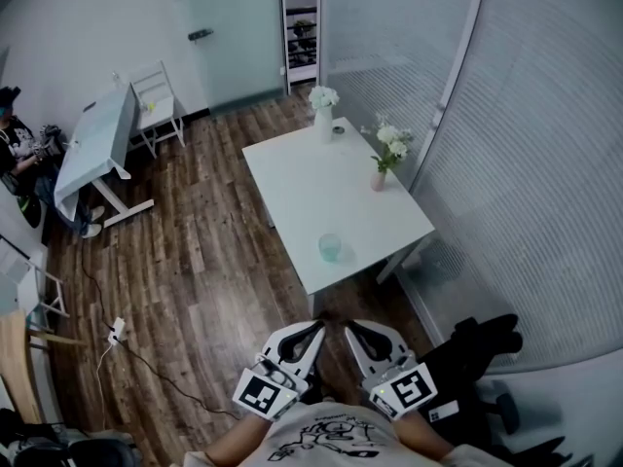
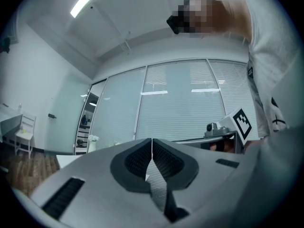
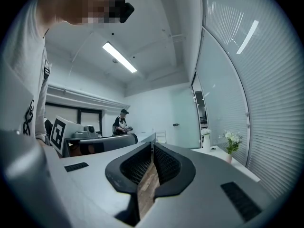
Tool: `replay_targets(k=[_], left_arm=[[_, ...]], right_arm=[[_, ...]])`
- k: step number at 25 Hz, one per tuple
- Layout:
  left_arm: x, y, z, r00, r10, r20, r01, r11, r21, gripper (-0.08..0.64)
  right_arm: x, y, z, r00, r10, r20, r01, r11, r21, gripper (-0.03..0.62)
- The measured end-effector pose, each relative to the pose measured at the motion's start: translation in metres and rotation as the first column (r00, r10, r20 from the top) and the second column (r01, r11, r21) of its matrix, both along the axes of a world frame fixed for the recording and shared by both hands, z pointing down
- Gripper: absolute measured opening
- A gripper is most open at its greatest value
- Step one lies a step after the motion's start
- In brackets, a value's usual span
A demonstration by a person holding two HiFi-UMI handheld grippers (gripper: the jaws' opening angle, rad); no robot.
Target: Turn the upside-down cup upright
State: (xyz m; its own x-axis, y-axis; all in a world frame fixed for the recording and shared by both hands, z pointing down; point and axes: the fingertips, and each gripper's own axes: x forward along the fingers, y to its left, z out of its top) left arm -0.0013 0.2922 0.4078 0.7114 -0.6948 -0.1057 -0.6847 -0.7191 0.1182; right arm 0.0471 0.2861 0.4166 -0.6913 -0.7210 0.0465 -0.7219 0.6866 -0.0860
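Note:
A pale green translucent cup point(image 1: 330, 247) stands on the white table point(image 1: 292, 183), near its front edge. I cannot tell from here which way up it is. My left gripper point(image 1: 317, 327) and right gripper point(image 1: 349, 326) hang side by side close to my body, short of the table and over the wooden floor. Both are shut with nothing between the pads. The left gripper view shows the shut left gripper point(image 2: 151, 140) pointing at the glass wall. In the right gripper view the shut right gripper point(image 3: 152, 144) points across the room. The cup is in neither gripper view.
Two vases of white flowers point(image 1: 322, 111) point(image 1: 387, 154) and a small dish point(image 1: 339, 129) stand on the far half of the table. Glass walls with blinds point(image 1: 526, 163) run along the right. A black chair point(image 1: 482, 353) is at my right. A second table point(image 1: 97, 144), a white chair point(image 1: 156, 100) and a seated person point(image 1: 21, 149) are at the far left.

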Motion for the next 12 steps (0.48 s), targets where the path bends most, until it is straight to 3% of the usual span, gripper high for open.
replay_targets(k=[12], left_arm=[[-0.038, -0.063, -0.006, 1.0, 0.022, -0.004, -0.022, 1.0, 0.002, 0.009]], right_arm=[[-0.041, -0.062, -0.007, 1.0, 0.005, -0.021, -0.005, 1.0, 0.006, 0.041]])
